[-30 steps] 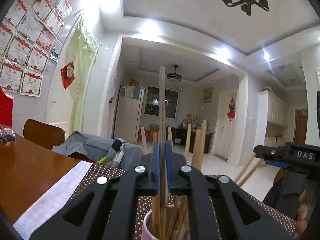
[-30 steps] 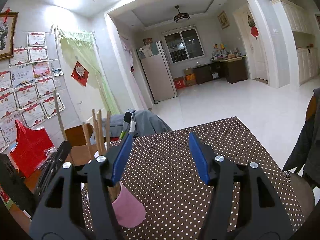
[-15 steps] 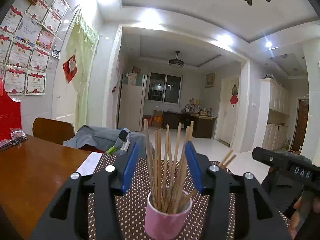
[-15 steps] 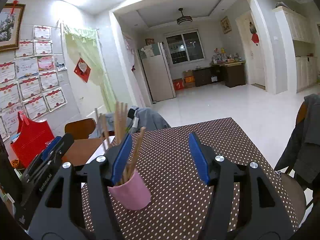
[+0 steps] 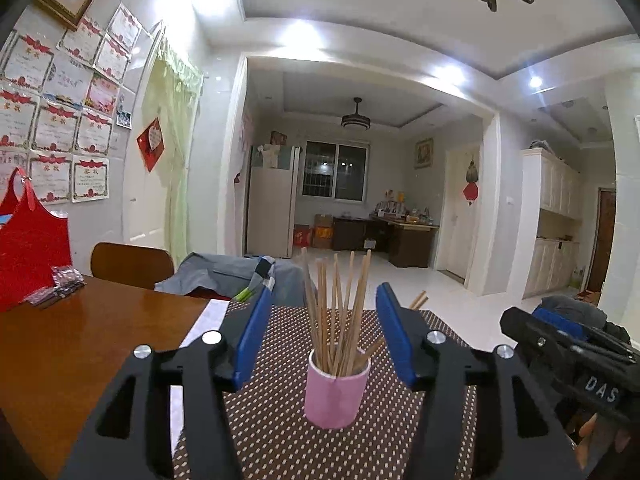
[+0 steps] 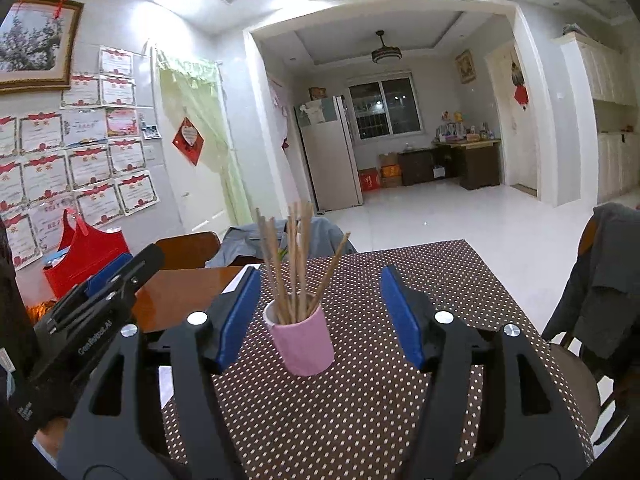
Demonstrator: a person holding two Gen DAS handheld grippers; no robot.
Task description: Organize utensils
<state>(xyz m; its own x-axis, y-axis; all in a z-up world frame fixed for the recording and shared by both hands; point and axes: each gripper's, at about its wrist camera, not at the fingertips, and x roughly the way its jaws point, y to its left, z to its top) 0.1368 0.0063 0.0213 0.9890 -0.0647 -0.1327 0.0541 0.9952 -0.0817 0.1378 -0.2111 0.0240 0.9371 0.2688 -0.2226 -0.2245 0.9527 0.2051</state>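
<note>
A pink cup (image 5: 337, 392) packed with wooden chopsticks (image 5: 340, 312) stands upright on the dotted worktop (image 6: 400, 400). The left gripper (image 5: 326, 332) and right gripper (image 6: 320, 312) flank the cup, fingers spread and empty. A careless brush could tip the top-heavy cup, scattering chopsticks.

A: Item: brown dotted tablecloth (image 5: 280, 432), laid over wooden table (image 5: 72, 344).
B: Also listed: red bag (image 5: 28, 240) at table's left edge; wooden chair (image 5: 132, 264) behind; grey jacket (image 5: 224, 272) draped beside it.
</note>
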